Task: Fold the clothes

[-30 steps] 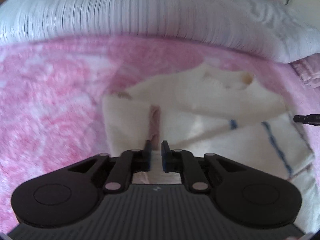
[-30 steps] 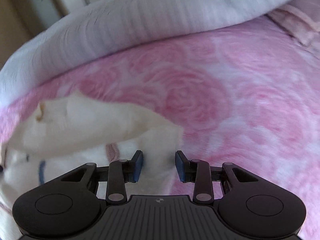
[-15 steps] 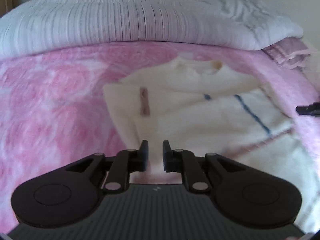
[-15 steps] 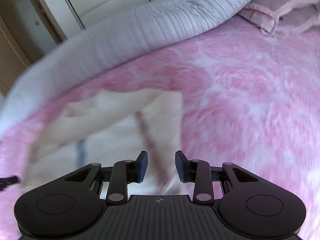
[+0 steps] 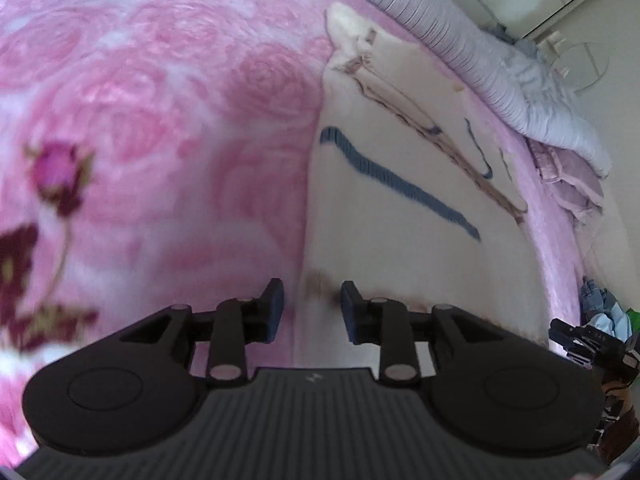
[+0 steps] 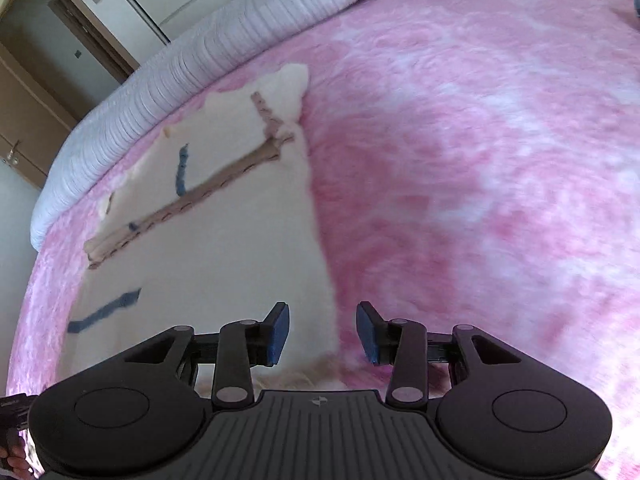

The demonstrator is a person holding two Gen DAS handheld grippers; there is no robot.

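One rolled duvet beyond garment.

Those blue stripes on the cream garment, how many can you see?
3 in the right wrist view: one short upright stripe near the top, a tiny bit on the brown seam, and a longer one near the bottom left. Folds may hide more.
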